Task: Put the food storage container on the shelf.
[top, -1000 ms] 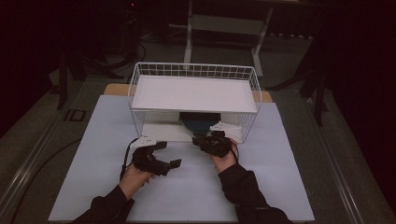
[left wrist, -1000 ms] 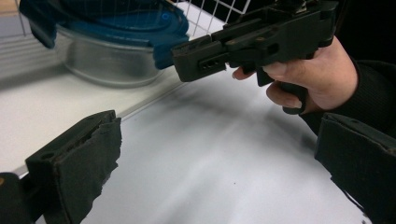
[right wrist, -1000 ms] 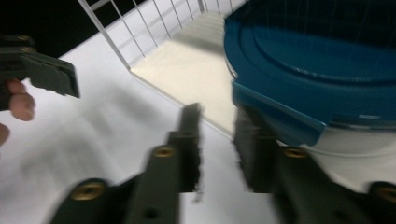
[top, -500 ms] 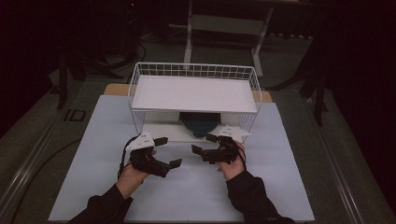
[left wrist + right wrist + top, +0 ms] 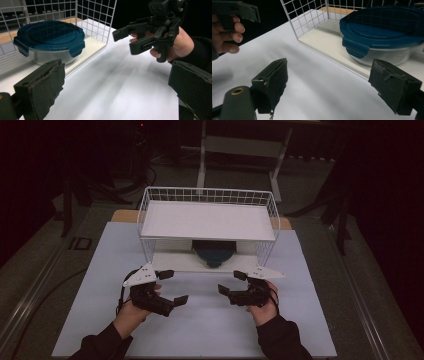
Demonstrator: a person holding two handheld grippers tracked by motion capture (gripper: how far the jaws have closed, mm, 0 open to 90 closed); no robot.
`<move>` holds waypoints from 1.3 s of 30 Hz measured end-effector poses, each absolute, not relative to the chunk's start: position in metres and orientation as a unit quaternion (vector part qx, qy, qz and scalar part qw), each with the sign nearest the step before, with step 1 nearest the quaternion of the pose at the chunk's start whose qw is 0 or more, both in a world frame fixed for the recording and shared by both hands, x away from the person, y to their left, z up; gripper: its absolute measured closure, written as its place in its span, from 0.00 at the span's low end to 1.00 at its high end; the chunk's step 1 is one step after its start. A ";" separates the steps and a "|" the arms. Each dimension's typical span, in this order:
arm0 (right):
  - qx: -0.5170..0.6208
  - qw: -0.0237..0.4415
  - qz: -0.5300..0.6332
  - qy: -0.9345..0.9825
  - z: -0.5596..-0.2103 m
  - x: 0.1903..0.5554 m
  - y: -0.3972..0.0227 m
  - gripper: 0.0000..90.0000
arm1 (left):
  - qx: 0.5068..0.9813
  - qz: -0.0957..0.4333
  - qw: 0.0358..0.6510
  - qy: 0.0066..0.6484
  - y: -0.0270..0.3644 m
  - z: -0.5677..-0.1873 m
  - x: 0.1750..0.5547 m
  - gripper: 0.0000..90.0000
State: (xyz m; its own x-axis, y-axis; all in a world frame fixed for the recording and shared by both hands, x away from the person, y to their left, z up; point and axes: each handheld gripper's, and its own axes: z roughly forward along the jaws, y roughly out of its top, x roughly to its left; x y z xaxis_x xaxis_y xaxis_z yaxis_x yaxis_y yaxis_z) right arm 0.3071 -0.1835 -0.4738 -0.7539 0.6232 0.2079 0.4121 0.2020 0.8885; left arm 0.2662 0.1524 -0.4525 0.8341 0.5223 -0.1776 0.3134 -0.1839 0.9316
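A round glass container with a dark blue clip lid (image 5: 214, 252) sits on the base board under the white wire rack's shelf (image 5: 207, 220). It appears large in the left gripper view (image 5: 50, 37) and the right gripper view (image 5: 384, 30). My left gripper (image 5: 177, 286) hovers over the white tabletop in front of the rack's left half, open and empty (image 5: 117, 87). My right gripper (image 5: 228, 282) is in front of the right half, also open and empty (image 5: 332, 85). The two point toward each other, a short gap apart. The right gripper (image 5: 123, 42) shows across from the left one.
The rack's wire side walls (image 5: 95, 22) and front posts (image 5: 148, 251) frame the opening to the container. A white mat (image 5: 200, 330) covers the table, with bare surface around both hands. The left hand (image 5: 227, 37) sits at the far left of the right gripper view.
The right gripper has drawn back from the rack's front toward the person and a little right. The left gripper has shifted slightly left. The gap between them has widened.
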 end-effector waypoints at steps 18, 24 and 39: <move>0.335 0.124 0.533 0.767 -0.476 0.268 -0.218 0.17 | 0.763 0.081 0.571 0.291 0.174 -0.472 0.247 0.01; 0.341 0.128 0.529 0.766 -0.478 0.255 -0.232 0.17 | 0.765 0.079 0.567 0.297 0.179 -0.478 0.243 0.01; 0.345 0.128 0.517 0.773 -0.492 0.247 -0.258 0.17 | 0.775 0.079 0.554 0.292 0.175 -0.494 0.242 0.01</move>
State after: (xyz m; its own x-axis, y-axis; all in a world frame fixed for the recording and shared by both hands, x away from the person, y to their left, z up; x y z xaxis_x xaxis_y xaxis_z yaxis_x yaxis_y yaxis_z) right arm 0.2468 -0.2578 -0.4923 -0.7290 0.6660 0.1580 0.4004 0.2277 0.8876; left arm 0.2425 0.1746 -0.4939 0.8167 0.5405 -0.2020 0.3661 -0.2149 0.9054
